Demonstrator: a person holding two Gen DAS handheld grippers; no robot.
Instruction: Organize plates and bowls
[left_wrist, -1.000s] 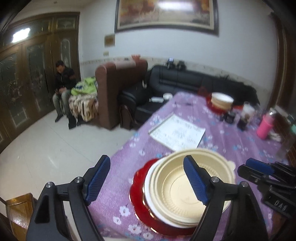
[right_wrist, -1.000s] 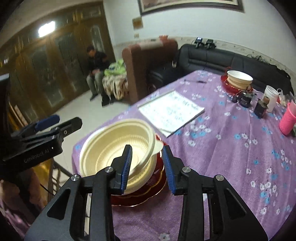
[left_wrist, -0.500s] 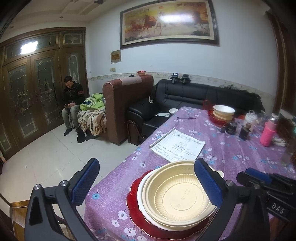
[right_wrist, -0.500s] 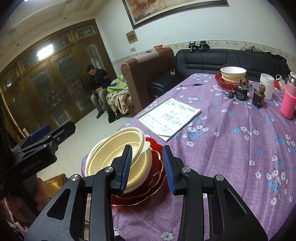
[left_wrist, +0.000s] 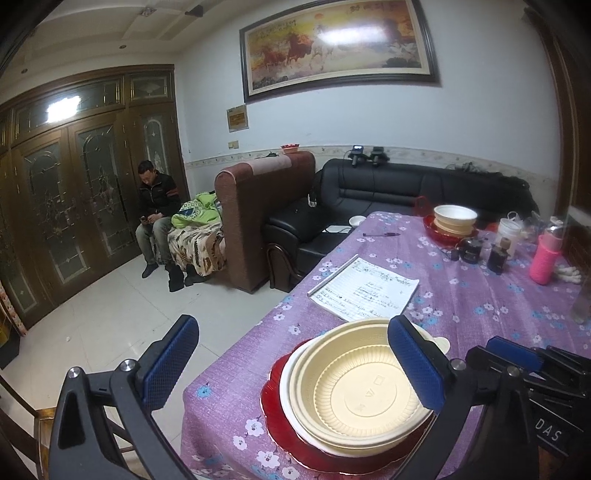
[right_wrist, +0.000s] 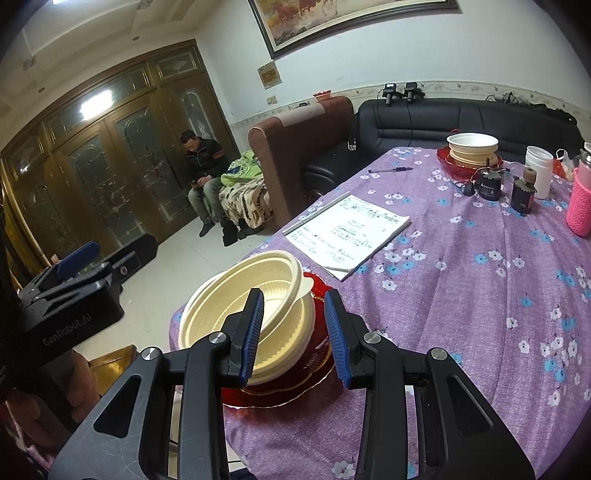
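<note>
A cream plastic bowl sits nested in a white bowl on a red plate at the near corner of a table draped in a purple floral cloth, directly ahead of the left gripper, whose jaws are spread wide and hold nothing. The right gripper is released too, its blue pads apart just in front of the stack. Beyond both lie a handwritten notepad and a second bowl stack.
</note>
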